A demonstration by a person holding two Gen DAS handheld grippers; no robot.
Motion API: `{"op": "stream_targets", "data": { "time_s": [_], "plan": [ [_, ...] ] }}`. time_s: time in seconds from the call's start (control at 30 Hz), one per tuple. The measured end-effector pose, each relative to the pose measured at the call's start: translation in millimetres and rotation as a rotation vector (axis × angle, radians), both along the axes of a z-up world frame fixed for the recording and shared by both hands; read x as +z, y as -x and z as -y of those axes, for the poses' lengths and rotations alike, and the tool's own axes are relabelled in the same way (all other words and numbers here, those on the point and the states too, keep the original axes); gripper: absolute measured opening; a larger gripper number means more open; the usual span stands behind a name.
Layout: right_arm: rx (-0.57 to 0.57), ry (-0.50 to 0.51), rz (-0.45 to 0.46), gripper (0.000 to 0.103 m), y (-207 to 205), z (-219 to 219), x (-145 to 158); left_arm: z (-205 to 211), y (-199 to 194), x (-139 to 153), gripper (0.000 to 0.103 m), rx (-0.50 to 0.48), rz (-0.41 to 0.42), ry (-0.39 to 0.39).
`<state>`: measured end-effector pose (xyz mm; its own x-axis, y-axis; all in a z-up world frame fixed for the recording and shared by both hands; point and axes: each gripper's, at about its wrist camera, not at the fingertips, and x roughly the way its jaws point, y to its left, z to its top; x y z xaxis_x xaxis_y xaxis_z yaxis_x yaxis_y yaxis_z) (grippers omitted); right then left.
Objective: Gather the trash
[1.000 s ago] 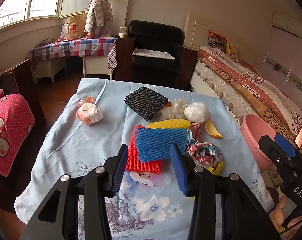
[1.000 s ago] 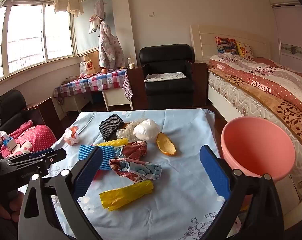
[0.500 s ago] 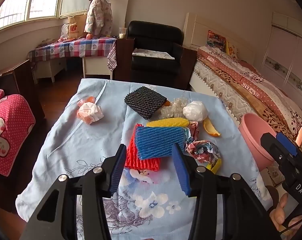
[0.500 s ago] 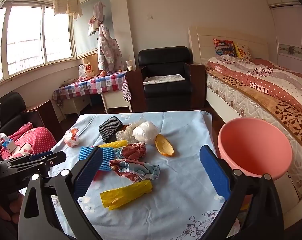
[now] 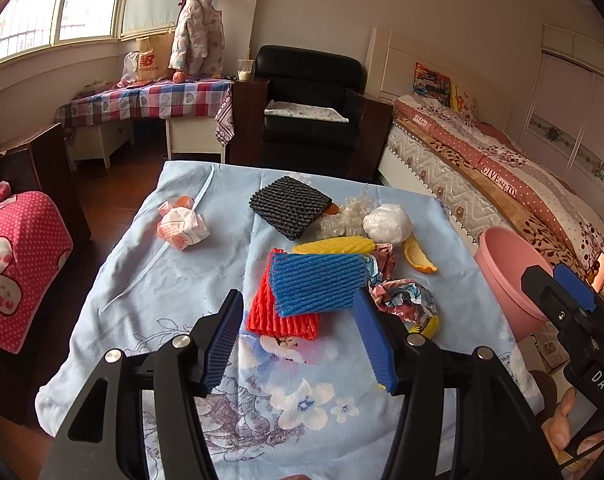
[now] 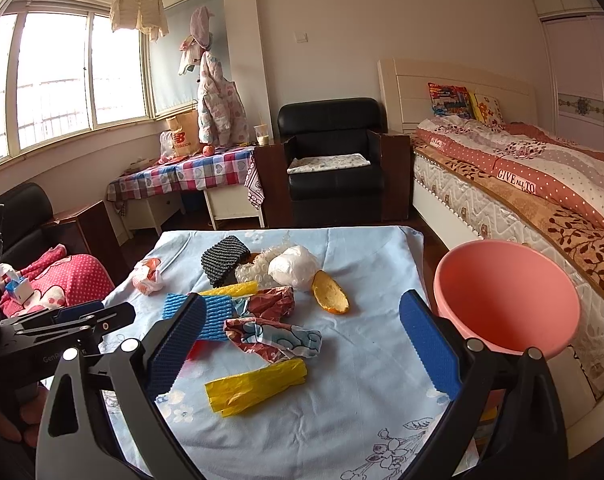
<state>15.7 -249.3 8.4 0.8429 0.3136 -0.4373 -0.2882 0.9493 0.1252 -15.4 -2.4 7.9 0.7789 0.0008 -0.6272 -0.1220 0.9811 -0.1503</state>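
Left wrist view shows the bench (image 5: 149,280), draped in a pale blue floral cloth, with the pink basin (image 5: 502,276) just off its right edge and empty as far as the right wrist view shows. Trash lies in a cluster mid-bench: a black foam net (image 5: 289,206), a blue foam net (image 5: 318,284) overlapping a red foam net (image 5: 279,322), a white bag ball (image 5: 388,223), a crumpled wrapper (image 5: 404,300), an orange peel (image 5: 418,258), and a paper wad (image 5: 181,226) apart at the left. The left gripper (image 5: 302,340) hovers with fingers released, straddling the near edges of the blue and red nets. Likely best: descend, pinch both nets together, lift clear. The right gripper (image 6: 302,344) is also spread wide, above a yellow strip (image 6: 257,386).
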Motion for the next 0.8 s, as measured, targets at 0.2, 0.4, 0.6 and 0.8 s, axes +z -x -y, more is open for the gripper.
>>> {"op": "stream_targets", "data": {
  "time_s": [0.2, 0.4, 0.6, 0.8],
  "plan": [
    [-0.001, -0.001, 0.001, 0.098, 1.1, 0.0, 0.8, 0.2, 0.1, 0.1, 0.057, 0.001, 0.001, -0.001],
    [-0.001, 0.000, 0.003, 0.098, 1.5, 0.1, 0.5, 0.5, 1.6, 1.7, 0.057, 0.000, 0.002, -0.003],
    [-0.001, 0.001, 0.005, 0.098, 2.4, 0.3, 1.4, 2.6, 5.0, 4.8, 0.057, -0.003, 0.001, -0.005],
    [-0.003, -0.002, 0.008, 0.098, 4.7, 2.1, 3.4, 4.8, 7.2, 7.2, 0.057, -0.002, 0.001, -0.009]
  ]
}}
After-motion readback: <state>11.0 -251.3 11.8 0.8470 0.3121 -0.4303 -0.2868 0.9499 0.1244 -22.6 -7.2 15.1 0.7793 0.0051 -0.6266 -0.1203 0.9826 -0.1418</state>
